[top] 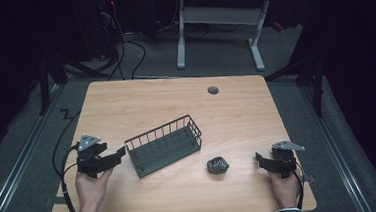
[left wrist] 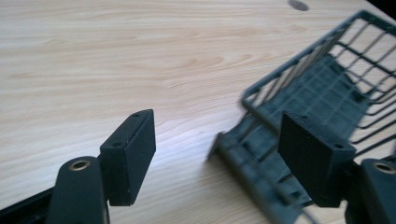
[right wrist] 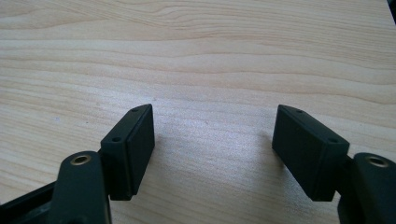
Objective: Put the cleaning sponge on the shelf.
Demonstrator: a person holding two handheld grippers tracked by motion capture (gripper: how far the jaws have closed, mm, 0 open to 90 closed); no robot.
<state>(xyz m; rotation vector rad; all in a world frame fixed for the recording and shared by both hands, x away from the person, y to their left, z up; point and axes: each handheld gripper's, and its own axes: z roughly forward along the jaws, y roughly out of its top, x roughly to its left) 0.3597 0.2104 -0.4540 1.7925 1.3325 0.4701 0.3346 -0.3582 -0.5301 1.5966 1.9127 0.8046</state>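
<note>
While both of the person's hands rest near the front edge of the wooden table (top: pixel 125 98), each holds a gripper with its jaws spread wide and nothing between them. The left gripper (top: pixel 121 153) sits at the table's left front, held by the left hand (top: pixel 91 185), and its tips come right up to the near left corner of the dark wire basket (top: pixel 163 145). In the left gripper view, this gripper (left wrist: pixel 217 140) has its jaws wide apart; the wire basket (left wrist: pixel 327 88) lies to the right, its corner in the gap's right side and its wall passing behind the right-hand jaw. Whether that jaw touches the wire cannot be told from these views; the left-hand jaw hangs over bare wood.

The basket lies at the middle of the table, skewed so that its long side runs from near left to far right, and it looks empty. A small dark, speckled crumpled lump (top: pixel 217 165) lies on the wood just to the basket's right front, apart from it, between the basket and the right gripper (top: pixel 258 160). That gripper, held by the right hand (top: pixel 284 187), points left toward the lump but is well apart from it. In the right gripper view, its gripper (right wrist: pixel 212 128) gapes fully open over plain wood grain, holding and touching nothing.

A round grey grommet (top: pixel 213 90) sits in the tabletop near the far edge.
</note>
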